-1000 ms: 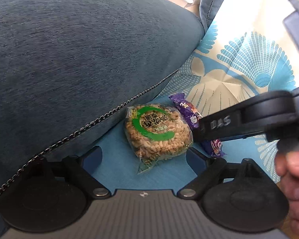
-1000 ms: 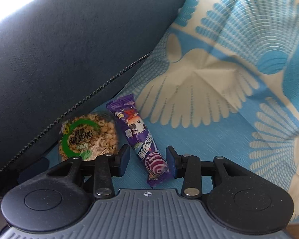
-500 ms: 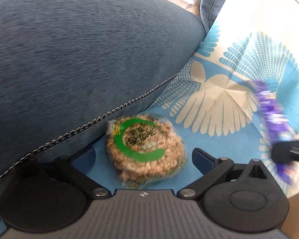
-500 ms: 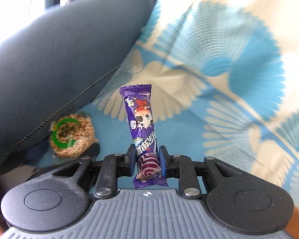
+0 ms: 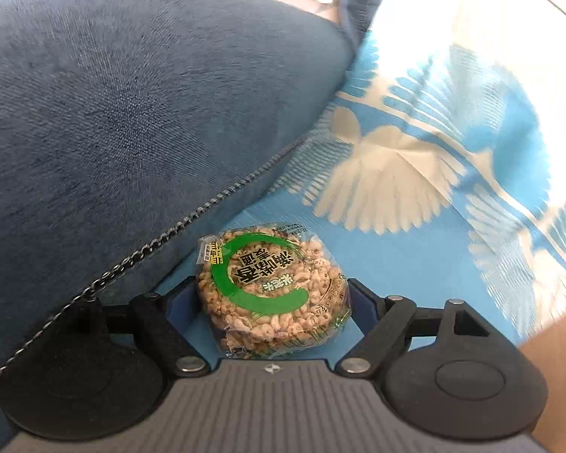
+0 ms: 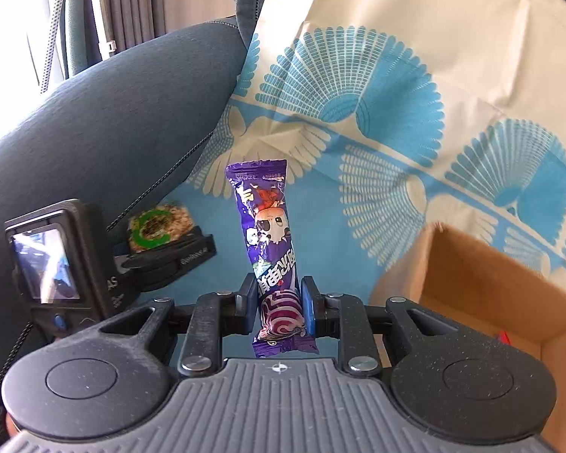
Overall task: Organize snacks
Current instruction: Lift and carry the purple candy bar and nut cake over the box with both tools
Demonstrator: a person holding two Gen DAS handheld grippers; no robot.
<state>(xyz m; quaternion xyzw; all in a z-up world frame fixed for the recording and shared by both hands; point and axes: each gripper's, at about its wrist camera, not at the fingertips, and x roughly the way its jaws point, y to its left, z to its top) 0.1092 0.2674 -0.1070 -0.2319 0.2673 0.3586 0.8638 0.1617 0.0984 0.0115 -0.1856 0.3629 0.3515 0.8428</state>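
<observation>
The right tongs [image 6: 279, 309] are clamped on a purple candy wrapper [image 6: 271, 249], held upright above the blue-and-cream patterned cloth [image 6: 377, 173], beside an open cardboard box [image 6: 483, 287]. The left tongs [image 5: 273, 296] flank a round puffed-rice cake in clear wrap [image 5: 269, 287] by the dark blue cushion [image 5: 132, 113], seemingly touching it, though I cannot tell whether they grip.

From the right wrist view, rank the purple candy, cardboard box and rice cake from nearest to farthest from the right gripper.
1. purple candy: clamped in the right gripper.
2. cardboard box: just right of it, open.
3. rice cake: far left by the blue cushion, between the left gripper's fingers.
</observation>
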